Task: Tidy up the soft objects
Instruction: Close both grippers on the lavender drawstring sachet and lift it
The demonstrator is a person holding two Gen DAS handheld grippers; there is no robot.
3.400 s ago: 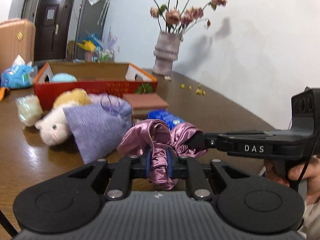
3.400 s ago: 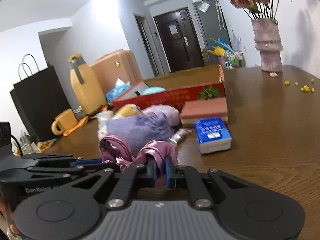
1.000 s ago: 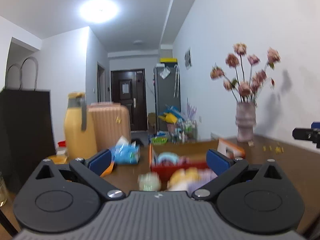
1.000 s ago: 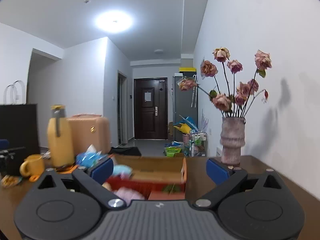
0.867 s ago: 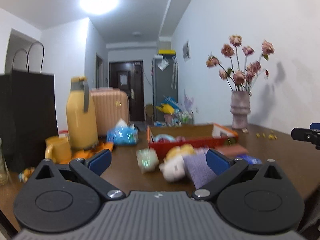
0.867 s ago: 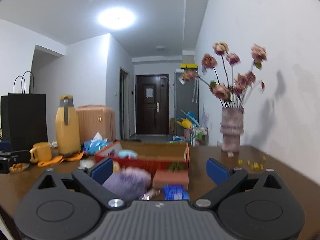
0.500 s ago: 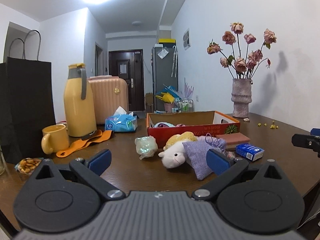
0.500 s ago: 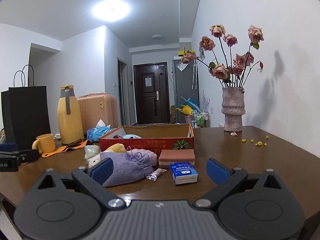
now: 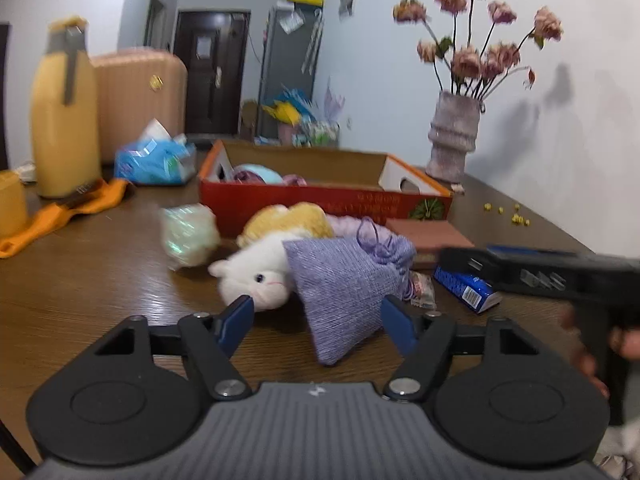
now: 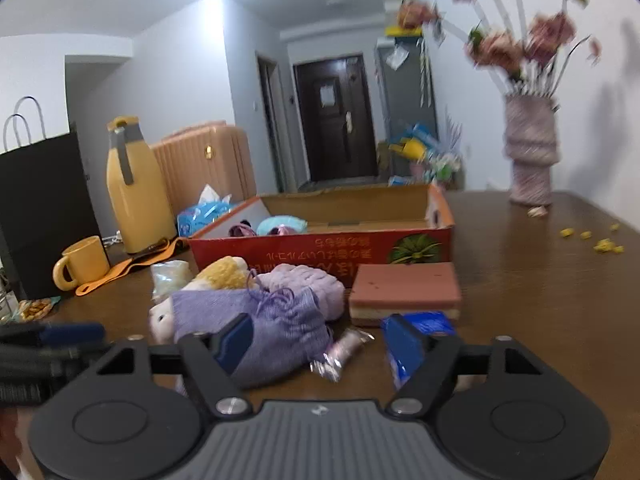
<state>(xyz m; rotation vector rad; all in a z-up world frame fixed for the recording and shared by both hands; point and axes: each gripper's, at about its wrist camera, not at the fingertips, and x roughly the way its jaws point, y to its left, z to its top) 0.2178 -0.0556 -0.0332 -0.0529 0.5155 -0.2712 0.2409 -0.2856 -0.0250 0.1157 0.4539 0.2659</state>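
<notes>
A purple drawstring pouch [image 9: 344, 284] [image 10: 276, 328] lies on the brown table in front of a red cardboard box [image 9: 324, 196] [image 10: 320, 248]. Under it lies a white plush toy [image 9: 256, 272] with a yellow part. My left gripper [image 9: 318, 322] hovers low over the pouch, jaws closing, pads not touching it. My right gripper [image 10: 324, 340] comes in from the right side, also closing, with the pouch's edge and a candy wrapper [image 10: 340, 350] between its jaws, nothing gripped. Small soft things lie inside the box.
A pink block [image 10: 404, 292] and a blue tissue pack [image 9: 466, 288] lie right of the pouch. A pale wrapped ball [image 9: 188, 234], yellow jug [image 9: 60, 112], yellow mug [image 10: 82, 262], orange strap, blue tissue bag [image 9: 154, 160] and vase of flowers [image 9: 454, 136] stand around.
Both grippers dropped from looking across the room to low over the table, close to the purple pouch. Their jaws have narrowed. The pink satin cloth held earlier is gone from both.
</notes>
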